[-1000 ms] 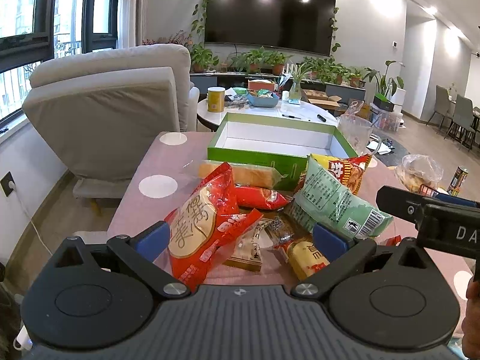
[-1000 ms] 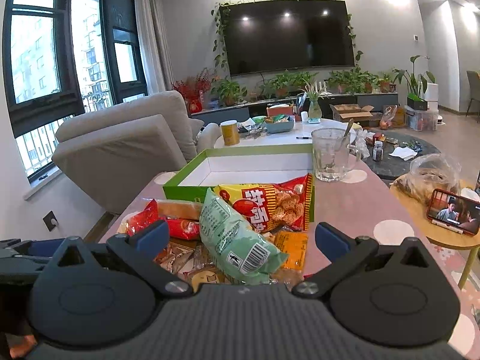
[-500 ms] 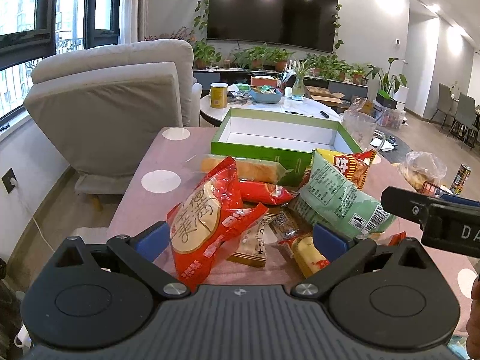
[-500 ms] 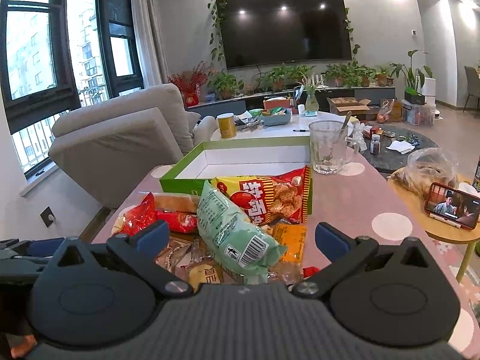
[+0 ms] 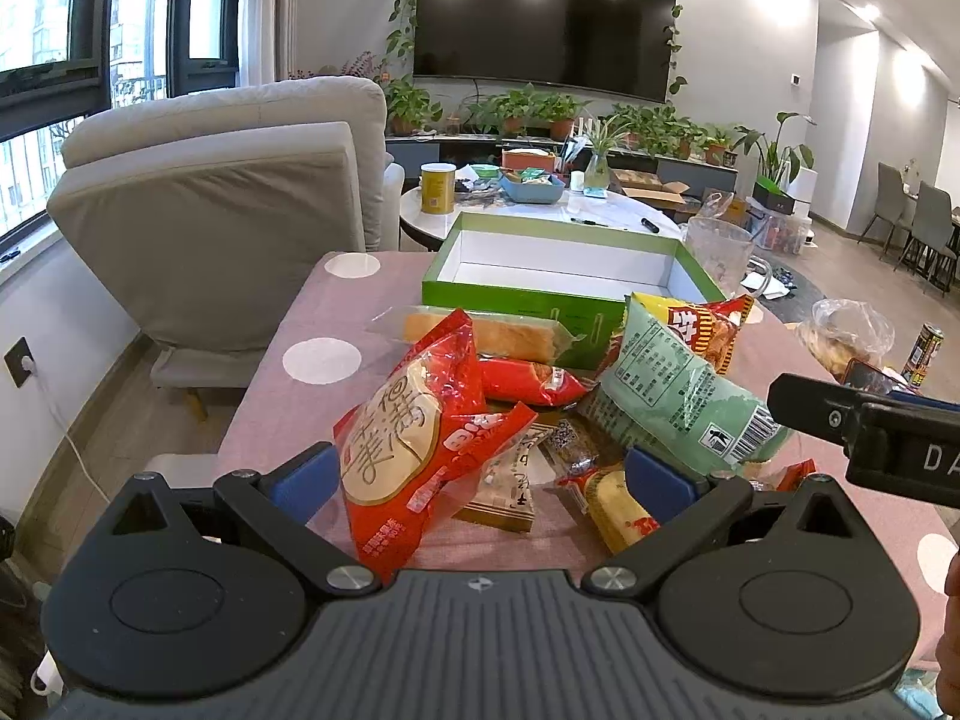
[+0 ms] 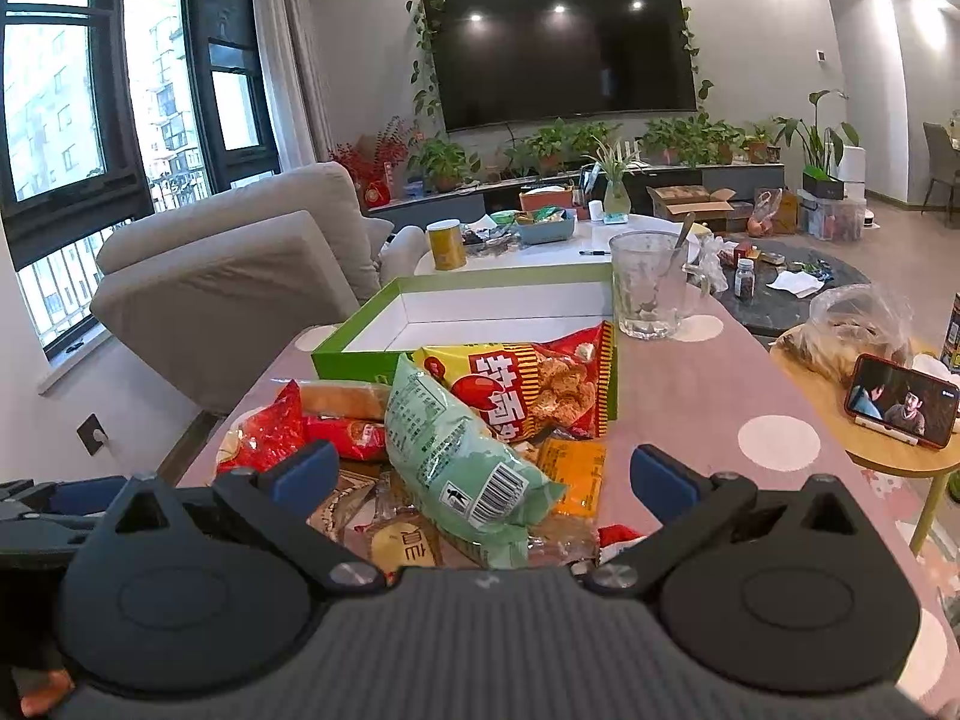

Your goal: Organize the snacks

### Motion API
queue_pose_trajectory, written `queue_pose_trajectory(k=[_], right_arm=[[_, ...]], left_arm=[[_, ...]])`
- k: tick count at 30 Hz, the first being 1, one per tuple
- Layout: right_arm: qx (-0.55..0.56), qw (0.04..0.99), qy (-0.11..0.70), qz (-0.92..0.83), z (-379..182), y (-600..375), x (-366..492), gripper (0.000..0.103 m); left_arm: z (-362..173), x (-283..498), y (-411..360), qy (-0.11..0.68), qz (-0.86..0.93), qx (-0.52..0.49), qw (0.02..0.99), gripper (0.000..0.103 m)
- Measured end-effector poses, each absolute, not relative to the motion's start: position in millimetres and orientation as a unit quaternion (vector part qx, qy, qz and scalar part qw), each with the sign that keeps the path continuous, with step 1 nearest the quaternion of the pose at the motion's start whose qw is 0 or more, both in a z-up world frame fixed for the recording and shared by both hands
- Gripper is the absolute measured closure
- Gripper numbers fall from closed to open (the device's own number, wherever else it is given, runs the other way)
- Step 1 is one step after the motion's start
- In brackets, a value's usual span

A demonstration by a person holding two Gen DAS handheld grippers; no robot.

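Apparently bare tablecloth (image 6: 690, 384) flanks snack pile (image 6: 456, 444) rightward.

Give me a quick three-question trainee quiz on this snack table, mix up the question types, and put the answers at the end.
1. True or false: the green box already holds snacks.
2. Which packet lies nearest the right gripper? A) pale green packet B) glass mug C) phone
3. Fill in: the left gripper has its jaws ____ around the red packet.

Key: 1 false, it is empty; 2 A; 3 open, not gripping.
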State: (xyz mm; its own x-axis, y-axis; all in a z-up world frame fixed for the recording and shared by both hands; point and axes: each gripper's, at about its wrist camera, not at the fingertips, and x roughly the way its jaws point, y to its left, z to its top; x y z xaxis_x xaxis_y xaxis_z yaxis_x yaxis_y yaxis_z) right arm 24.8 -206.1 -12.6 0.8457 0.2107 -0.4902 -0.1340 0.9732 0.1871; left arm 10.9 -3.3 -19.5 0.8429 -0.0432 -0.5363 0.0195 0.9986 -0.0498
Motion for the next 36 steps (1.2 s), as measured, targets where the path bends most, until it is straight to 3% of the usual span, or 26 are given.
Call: queue_pose_trajectory(k=[36], right_arm=[[0.076,0.955,0.273,0.085,-14.9,-205.6,27.7,0.042]], left_arm=[[-22.1,14.5,4.0,0.285,-0.008,-0.026,0.958,0.001]])
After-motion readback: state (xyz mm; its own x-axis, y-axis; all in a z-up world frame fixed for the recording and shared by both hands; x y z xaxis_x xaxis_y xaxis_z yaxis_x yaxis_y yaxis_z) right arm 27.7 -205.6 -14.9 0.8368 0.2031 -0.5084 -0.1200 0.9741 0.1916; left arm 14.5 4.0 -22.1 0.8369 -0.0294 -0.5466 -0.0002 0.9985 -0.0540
